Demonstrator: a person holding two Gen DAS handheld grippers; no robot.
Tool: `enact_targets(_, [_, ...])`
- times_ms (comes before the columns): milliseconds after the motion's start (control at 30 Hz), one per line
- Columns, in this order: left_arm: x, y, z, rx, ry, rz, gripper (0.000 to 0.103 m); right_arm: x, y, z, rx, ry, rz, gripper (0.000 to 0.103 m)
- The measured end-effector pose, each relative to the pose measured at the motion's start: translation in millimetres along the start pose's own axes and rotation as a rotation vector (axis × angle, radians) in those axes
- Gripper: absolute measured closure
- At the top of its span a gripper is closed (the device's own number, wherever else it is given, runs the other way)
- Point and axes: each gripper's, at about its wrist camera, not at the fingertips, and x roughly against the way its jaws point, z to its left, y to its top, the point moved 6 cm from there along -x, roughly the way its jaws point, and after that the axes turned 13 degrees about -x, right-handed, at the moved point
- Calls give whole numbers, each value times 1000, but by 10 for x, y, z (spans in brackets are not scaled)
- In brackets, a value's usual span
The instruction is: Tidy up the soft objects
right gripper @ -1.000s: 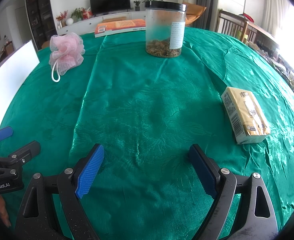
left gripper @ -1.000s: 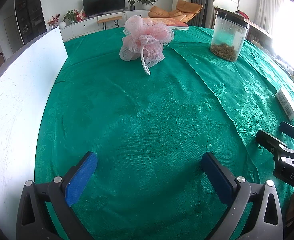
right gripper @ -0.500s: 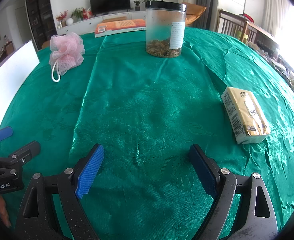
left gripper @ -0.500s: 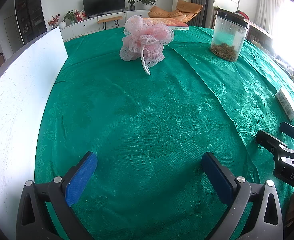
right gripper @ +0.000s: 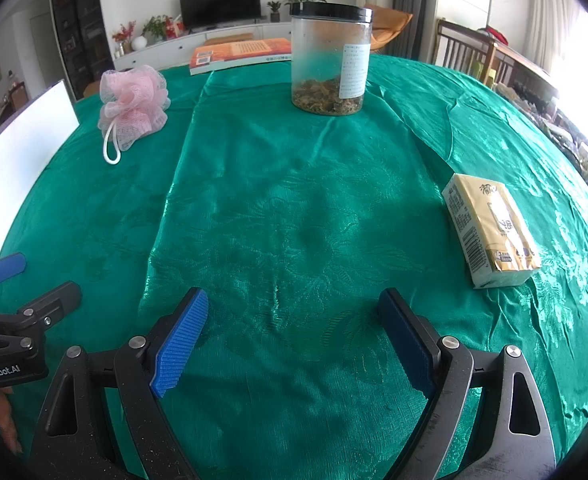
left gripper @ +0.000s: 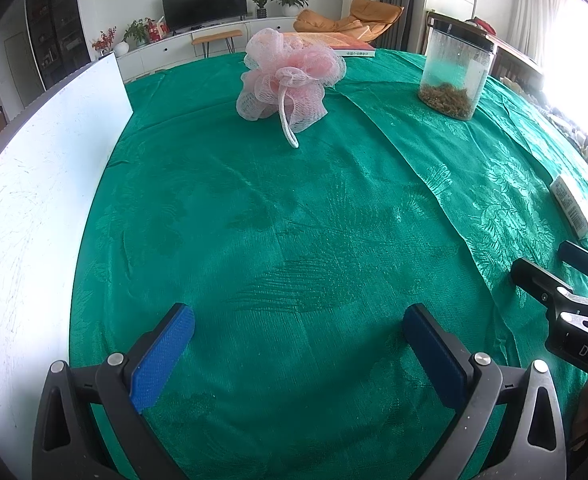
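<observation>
In the left wrist view, the left gripper hovers low over the green tablecloth with its blue-padded fingers spread wide and nothing between them. Far ahead of the fingertips, slightly left of the midline between them, sits the pink bath pouf, its white cord loop trailing toward the camera. Beyond the right finger and further off stands a clear jar with a black lid and dried matter at the bottom. A white board lies along the outer side of the left finger. The right gripper shows at the far right edge.

In the right wrist view, the right gripper is likewise wide open and empty above the cloth. A yellow tissue pack lies flat just ahead of and outside the right finger. The jar stands far ahead, roughly centred between the fingers, with an orange book behind it. The pouf rests far ahead, outside the left finger, well apart from the jar.
</observation>
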Motion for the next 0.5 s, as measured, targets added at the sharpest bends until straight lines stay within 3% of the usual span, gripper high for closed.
enact_targets(133, [-54, 135, 59, 41, -45, 110, 0, 1, 0, -2, 0, 0, 0, 14])
enact_targets(267, [25, 592, 214, 177, -113, 33, 0, 1, -1, 3, 0, 0, 0, 14])
enact_targets(500, [-248, 1562, 466, 67, -13, -38, 0, 3, 1, 2, 0, 0, 0, 14])
